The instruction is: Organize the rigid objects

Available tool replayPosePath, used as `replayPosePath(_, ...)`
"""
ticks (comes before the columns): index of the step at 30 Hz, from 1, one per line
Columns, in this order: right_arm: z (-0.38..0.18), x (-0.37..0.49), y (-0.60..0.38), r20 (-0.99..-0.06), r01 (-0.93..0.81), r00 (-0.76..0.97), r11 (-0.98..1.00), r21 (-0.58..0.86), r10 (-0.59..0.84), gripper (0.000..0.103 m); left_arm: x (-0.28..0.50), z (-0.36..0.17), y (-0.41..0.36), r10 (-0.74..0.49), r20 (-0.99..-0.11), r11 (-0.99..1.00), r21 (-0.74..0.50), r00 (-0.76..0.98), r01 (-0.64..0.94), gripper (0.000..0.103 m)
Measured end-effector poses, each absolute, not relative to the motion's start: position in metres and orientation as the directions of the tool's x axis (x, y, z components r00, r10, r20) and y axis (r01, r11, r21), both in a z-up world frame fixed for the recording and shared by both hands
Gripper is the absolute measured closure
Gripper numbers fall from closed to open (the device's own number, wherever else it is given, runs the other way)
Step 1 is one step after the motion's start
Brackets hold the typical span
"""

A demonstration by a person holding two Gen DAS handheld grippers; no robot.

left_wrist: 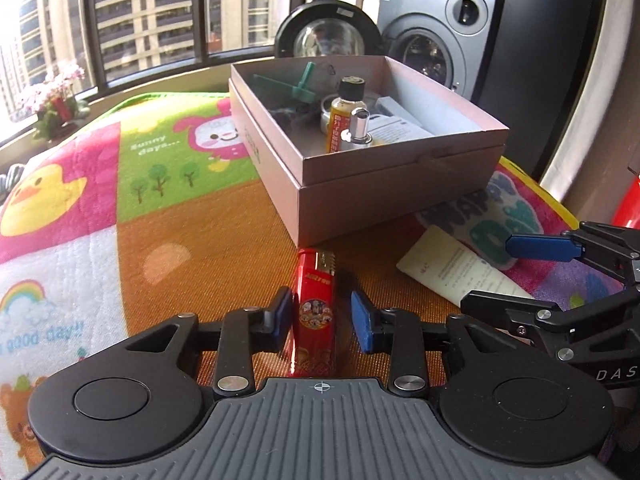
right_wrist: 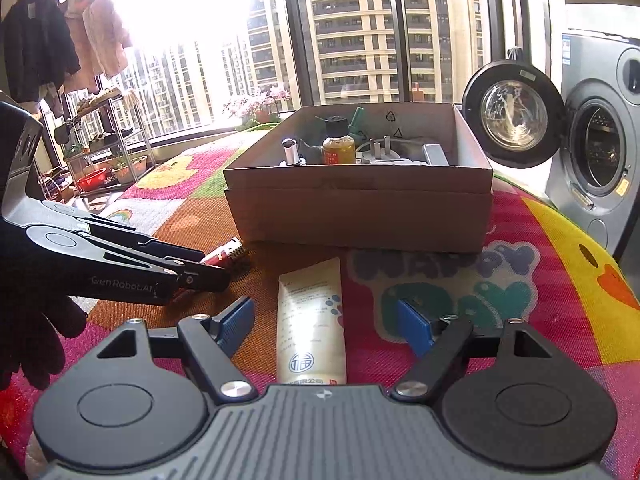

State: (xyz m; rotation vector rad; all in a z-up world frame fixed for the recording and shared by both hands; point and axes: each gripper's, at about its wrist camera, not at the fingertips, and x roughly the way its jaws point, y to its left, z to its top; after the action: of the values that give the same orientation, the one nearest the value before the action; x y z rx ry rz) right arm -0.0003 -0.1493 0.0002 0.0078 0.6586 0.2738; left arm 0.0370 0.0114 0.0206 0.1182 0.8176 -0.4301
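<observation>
A red lighter (left_wrist: 314,308) lies on the colourful mat between the open fingers of my left gripper (left_wrist: 322,314); the left pad is close to it, the right pad stands apart. Its metal end shows in the right wrist view (right_wrist: 226,255) past my left gripper. A white tube (right_wrist: 311,322) lies flat between the wide-open fingers of my right gripper (right_wrist: 326,326), untouched; it also shows in the left wrist view (left_wrist: 452,266). Behind both stands an open cardboard box (left_wrist: 400,176), (right_wrist: 360,216) holding a yellow bottle (left_wrist: 344,116), a metal cylinder, a green piece and white items.
The cartoon mat (left_wrist: 80,208) covers the table. A washing machine (right_wrist: 596,152) with its door open stands behind the box on the right. A window, pink flowers (left_wrist: 52,96) and a metal rack (right_wrist: 108,144) are at the left.
</observation>
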Motion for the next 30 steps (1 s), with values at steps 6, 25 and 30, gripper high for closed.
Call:
replayPosePath(6,0.0,0.0,-0.149,-0.603,-0.249,0.756,0.964,0.094,0.254,0.025,0.037,0.019,0.015,-0.336,-0.722,0.915,-0.098,0.606,0.391,0.066)
replayPosePath(25,0.046,-0.045,-0.155,-0.661,-0.374,0.701,0.927,-0.022,0.267,0.071,-0.056,0.031,0.039,-0.45,-0.647,0.86,-0.128,0.615,0.495,0.077)
replayPosePath(30,0.093,-0.06,-0.179,-0.567,-0.332,0.778,0.943,-0.004,0.272,0.095,-0.054,0.081,0.036,-0.498,-0.552,0.838,-0.109,0.669,0.534,0.077)
